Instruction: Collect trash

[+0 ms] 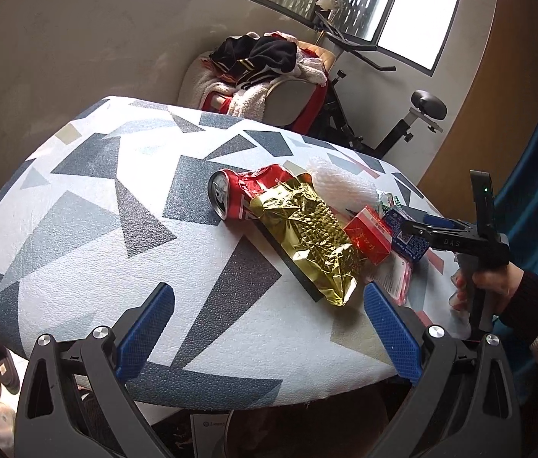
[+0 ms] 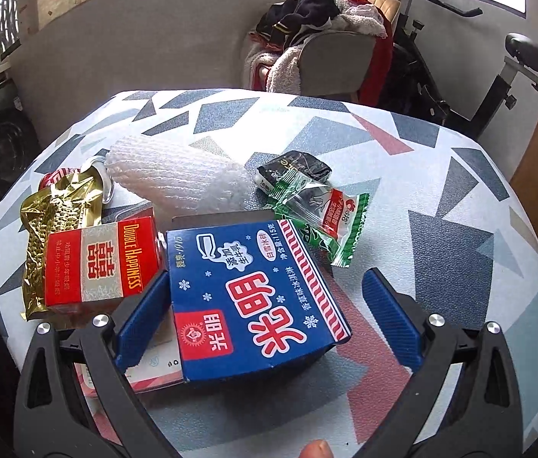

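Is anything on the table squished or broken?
Yes. The red can is crushed and lies on its side, partly under the crumpled gold foil bag. The blue carton looks flattened at its near end. Nothing seems spilled on the table.

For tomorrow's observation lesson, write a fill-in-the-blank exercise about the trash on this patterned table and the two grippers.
1. The crushed soda can is coloured ____.
2. The crinkled foil bag is coloured ____.
3. The right gripper is open around the ____ carton.
4. The left gripper is open and holds ____.

Missing words: red; gold; blue; nothing
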### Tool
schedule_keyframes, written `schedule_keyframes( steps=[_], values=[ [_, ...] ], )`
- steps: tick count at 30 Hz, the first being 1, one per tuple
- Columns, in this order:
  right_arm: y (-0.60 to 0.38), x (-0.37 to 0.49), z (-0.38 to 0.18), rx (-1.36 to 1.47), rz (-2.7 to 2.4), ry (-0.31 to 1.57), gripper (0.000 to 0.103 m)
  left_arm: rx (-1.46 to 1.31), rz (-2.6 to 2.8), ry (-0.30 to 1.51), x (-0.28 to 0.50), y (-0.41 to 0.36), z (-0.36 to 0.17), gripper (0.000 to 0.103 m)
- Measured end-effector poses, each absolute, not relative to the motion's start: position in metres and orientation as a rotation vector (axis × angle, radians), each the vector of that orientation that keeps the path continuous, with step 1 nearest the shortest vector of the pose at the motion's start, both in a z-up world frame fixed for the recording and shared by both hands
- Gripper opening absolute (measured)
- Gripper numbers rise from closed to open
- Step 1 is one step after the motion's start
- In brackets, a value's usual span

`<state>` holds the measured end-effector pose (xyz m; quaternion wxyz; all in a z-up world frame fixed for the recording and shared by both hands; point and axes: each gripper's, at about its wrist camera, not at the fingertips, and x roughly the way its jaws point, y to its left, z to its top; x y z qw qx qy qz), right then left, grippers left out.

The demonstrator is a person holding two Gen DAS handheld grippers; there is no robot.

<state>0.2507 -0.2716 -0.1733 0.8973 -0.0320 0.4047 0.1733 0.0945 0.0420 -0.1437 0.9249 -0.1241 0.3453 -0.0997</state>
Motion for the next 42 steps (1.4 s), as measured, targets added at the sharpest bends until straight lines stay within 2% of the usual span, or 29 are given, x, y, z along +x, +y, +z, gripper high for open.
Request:
schedule_keyframes(
  steps=[2, 4, 6, 14, 21, 27, 30, 32, 38, 42],
  values=[
    [-0.273, 0.256, -0.179, -0.027, 0.376, 0.876, 0.097, -0.278, -0.204, 0.713, 0.097, 0.045, -0.144, 0.097],
    [-0.274, 0.259, -0.183, 0.019, 0.389, 0.911, 0.089, -0.306, -0.212, 0.721, 0.102, 0.047, -0.144, 0.097],
    [-0.277, 0.257, -0.180, 0.068, 0.403, 0.899, 0.087, -0.341, -0.224, 0.723, 0.106, 0.049, -0.145, 0.097],
    [-0.276, 0.215, -0.155, 0.136, 0.356, 0.753, 0.086, -0.533, -0.259, 0.774, 0.132, 0.051, -0.160, 0.078],
    [-0.265, 0.179, -0.149, 0.124, 0.279, 0.677, 0.086, -0.712, -0.237, 0.838, 0.176, 0.048, -0.185, 0.076],
    [-0.276, 0.157, -0.151, 0.176, 0.246, 0.665, 0.086, -0.585, -0.259, 0.872, 0.195, 0.015, -0.188, 0.059],
    [-0.283, 0.145, -0.152, 0.195, 0.227, 0.661, 0.086, -0.557, -0.254, 0.884, 0.196, 0.007, -0.193, 0.040],
    [-0.287, 0.136, -0.152, 0.216, 0.225, 0.658, 0.086, -0.549, -0.259, 0.864, 0.192, 0.006, -0.193, 0.035],
    [-0.292, 0.121, -0.146, 0.184, 0.209, 0.636, 0.086, -0.421, -0.317, 0.777, 0.182, 0.005, -0.155, 0.026],
    [-0.295, 0.121, -0.143, 0.203, 0.204, 0.629, 0.086, -0.273, -0.306, 0.696, 0.177, 0.008, -0.119, 0.025]
  ],
)
